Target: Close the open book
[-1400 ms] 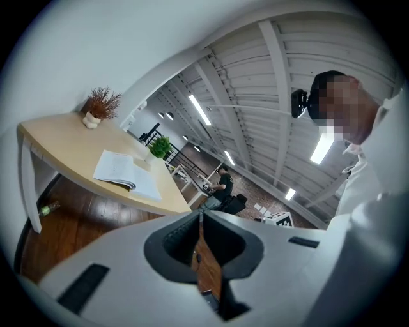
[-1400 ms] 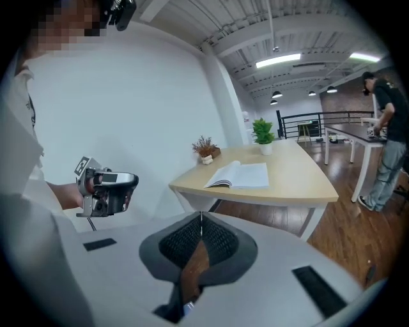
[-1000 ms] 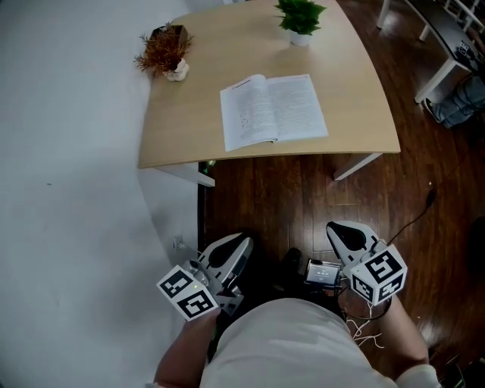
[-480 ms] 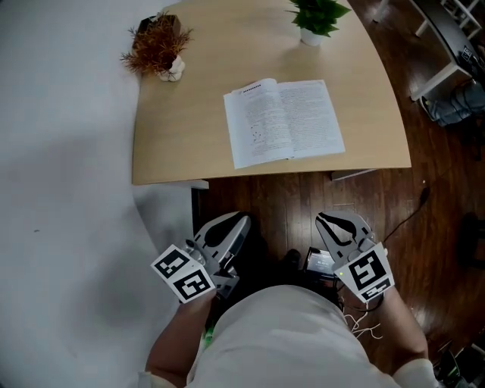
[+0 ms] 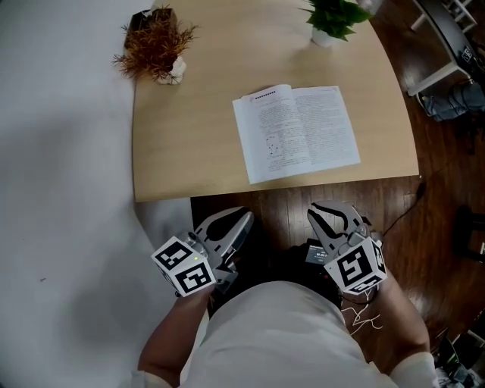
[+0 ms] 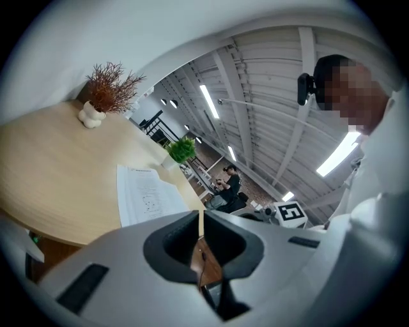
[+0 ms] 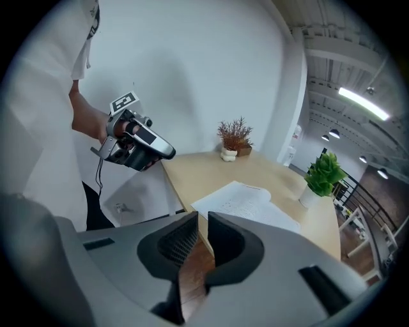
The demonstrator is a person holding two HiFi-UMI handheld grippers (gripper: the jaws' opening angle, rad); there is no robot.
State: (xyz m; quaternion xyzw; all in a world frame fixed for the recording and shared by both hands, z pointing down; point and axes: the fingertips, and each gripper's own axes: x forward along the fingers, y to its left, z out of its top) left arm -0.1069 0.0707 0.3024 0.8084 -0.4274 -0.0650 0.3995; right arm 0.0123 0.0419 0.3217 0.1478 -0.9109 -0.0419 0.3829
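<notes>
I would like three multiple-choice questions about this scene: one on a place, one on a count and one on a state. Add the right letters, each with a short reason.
1. Where does the book lie?
A. on the floor
B. on a chair
C. on the wooden table

2. How many potted plants stand on the table?
A. one
B. two
C. four

3. In what state is the book?
A. open, pages facing up
B. closed
C. standing upright

Answers:
1 C: it rests flat on the tabletop, near the edge closest to the person.
2 B: a dried brown plant stands at the far left corner and a green plant at the far right.
3 A: two printed pages show side by side.
</notes>
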